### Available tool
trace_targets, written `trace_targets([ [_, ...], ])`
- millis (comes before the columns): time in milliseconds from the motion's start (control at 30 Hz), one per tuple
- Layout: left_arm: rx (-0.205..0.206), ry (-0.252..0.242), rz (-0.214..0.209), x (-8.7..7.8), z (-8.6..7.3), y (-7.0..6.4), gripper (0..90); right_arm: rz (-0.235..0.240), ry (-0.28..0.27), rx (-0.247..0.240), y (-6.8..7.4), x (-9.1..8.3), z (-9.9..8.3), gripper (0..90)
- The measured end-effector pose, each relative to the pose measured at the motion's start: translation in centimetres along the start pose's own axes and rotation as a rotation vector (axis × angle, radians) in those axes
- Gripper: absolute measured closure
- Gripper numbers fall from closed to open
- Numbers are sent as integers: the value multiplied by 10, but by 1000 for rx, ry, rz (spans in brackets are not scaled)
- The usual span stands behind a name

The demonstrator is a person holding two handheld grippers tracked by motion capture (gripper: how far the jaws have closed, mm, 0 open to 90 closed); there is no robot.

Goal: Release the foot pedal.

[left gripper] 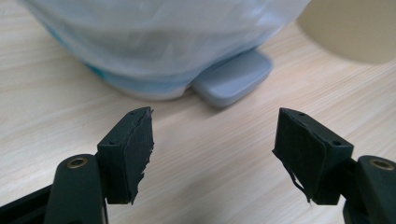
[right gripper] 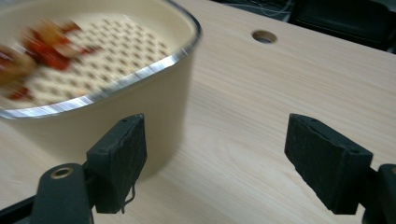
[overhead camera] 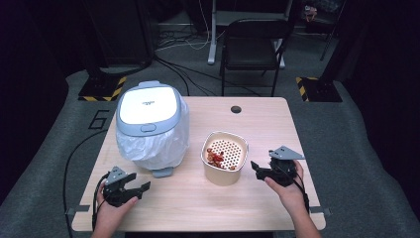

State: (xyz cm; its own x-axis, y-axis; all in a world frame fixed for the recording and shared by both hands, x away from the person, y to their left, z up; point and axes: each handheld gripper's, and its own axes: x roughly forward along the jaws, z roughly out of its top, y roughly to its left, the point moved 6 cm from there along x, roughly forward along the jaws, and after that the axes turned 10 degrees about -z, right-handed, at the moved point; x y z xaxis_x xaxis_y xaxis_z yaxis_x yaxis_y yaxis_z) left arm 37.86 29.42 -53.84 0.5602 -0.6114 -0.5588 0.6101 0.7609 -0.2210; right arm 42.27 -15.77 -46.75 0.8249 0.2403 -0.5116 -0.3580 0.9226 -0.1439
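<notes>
Your right gripper [overhead camera: 258,169] sits just beside the cream bowl [overhead camera: 224,163], on its right side, with the fingers [right gripper: 119,161] spread wide and holding nothing. In the right gripper view one finger is already close against the bowl's wall while the other stands out over bare wood, so the wall lies toward that finger's side, not between the two. This hand is clearly the nearer one; the bowl stands near the middle of the counter [overhead camera: 257,124], closer to its near edge than its far one.

The bowl is a smooth, rounded-square tub with a bright metal rim and a perforated insert carrying a small heap of red and tan scraps [overhead camera: 215,157] on its left side.

Your left gripper [overhead camera: 130,191] rests by the near left corner, fingers [left gripper: 132,151] also wide and empty, pointing at the grey foot tab [left gripper: 233,78] of the bin [overhead camera: 151,124], which has a glossy lid and a crinkled white liner.
</notes>
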Motion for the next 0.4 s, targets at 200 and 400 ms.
trace_targets([
  [200, -9, 41, 11, 7, -10, 10, 273, -83, 39, -2, -14, 16, -30, 202],
  [400, -6, 46, 59, 5, -15, 20, 273, -114, 86, 2, -24, 28, -51, 198],
])
